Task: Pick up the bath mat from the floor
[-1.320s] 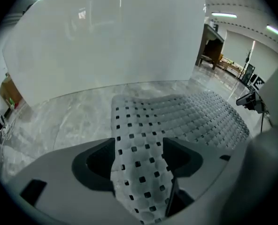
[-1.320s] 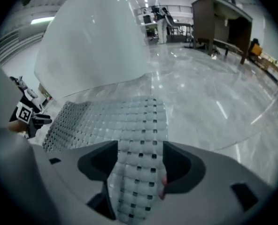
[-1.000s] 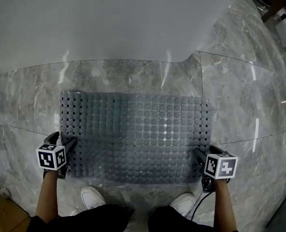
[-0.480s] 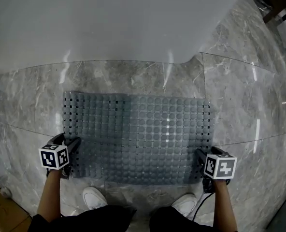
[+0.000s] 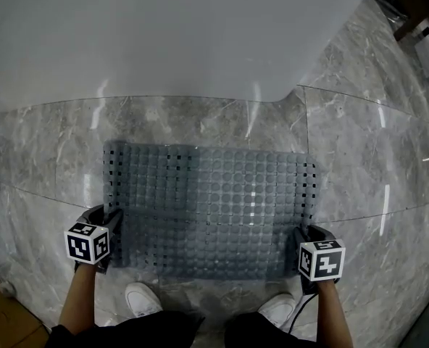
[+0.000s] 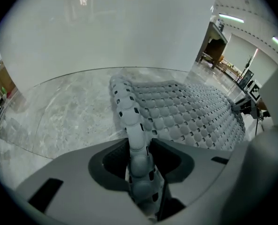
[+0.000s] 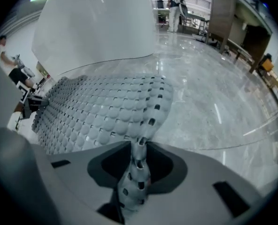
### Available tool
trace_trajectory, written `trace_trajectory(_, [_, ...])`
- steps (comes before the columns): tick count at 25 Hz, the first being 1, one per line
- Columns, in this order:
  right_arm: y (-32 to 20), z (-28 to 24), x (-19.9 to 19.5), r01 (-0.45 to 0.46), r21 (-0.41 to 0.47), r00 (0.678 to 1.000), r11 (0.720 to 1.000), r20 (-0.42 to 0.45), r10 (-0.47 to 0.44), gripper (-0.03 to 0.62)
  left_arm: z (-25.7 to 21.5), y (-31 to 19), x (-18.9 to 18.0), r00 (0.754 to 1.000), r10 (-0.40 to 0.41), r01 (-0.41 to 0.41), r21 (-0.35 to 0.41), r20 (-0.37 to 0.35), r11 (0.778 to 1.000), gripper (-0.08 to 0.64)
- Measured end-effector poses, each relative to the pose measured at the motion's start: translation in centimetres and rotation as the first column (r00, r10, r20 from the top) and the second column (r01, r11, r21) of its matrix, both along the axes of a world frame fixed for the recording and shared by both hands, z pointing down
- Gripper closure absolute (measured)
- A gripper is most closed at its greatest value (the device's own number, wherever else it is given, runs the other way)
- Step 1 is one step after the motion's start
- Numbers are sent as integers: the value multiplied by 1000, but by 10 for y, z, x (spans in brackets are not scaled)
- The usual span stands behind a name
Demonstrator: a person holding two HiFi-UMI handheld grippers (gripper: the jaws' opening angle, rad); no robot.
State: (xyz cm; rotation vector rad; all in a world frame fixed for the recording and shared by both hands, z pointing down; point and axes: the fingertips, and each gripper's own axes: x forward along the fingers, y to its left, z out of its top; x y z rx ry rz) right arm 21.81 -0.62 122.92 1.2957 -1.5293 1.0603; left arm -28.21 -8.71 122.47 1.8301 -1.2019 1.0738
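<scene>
A grey perforated bath mat (image 5: 211, 209) lies on the marble floor in front of me. My left gripper (image 5: 109, 222) is at its near left corner and my right gripper (image 5: 299, 236) is at its near right corner. Both pairs of jaws are closing, with the mat's edge between them. In the left gripper view the mat (image 6: 186, 111) rises in a curled strip into the left gripper (image 6: 139, 159), whose pads pinch it. In the right gripper view the mat (image 7: 106, 111) likewise bends up into the right gripper (image 7: 139, 161) and is squeezed there.
A large white curved wall or tub (image 5: 164, 35) stands just beyond the mat. My two white shoes (image 5: 138, 296) (image 5: 276, 307) stand at the mat's near edge. A cardboard box (image 5: 1, 325) is at the bottom left, dark furniture (image 5: 417, 13) at the top right.
Both grippers have slid inward onto the mat's near corners and their jaws have narrowed on it. The mat's side edges have curled up, so it looks narrower.
</scene>
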Motion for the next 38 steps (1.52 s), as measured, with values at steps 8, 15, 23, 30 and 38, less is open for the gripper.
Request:
trace_trajectory(8, [-2, -23, -12, 91, 125, 996, 988, -11, -90, 520, -22, 4, 14, 997, 27, -21, 75, -79, 997, 479])
trace_trajectory(15, [-14, -58, -22, 145, 223, 989, 964, -31, -142, 522, -63, 7, 26, 993, 52, -34, 165, -107, 986, 486])
trace_trajectory(23, [-27, -164, -39, 188, 298, 982, 936, -65, -176, 520, -162, 6, 58, 983, 61, -20, 234, -171, 972, 489])
trace_trajectory(30, [-33, -308, -30, 174, 336, 984, 926, -93, -151, 520, -304, -9, 71, 983, 56, -3, 294, -173, 956, 489])
trace_trajectory(38, [-63, -499, -22, 168, 418, 983, 893, -133, -123, 520, -494, -44, 91, 981, 92, -21, 377, -171, 926, 491])
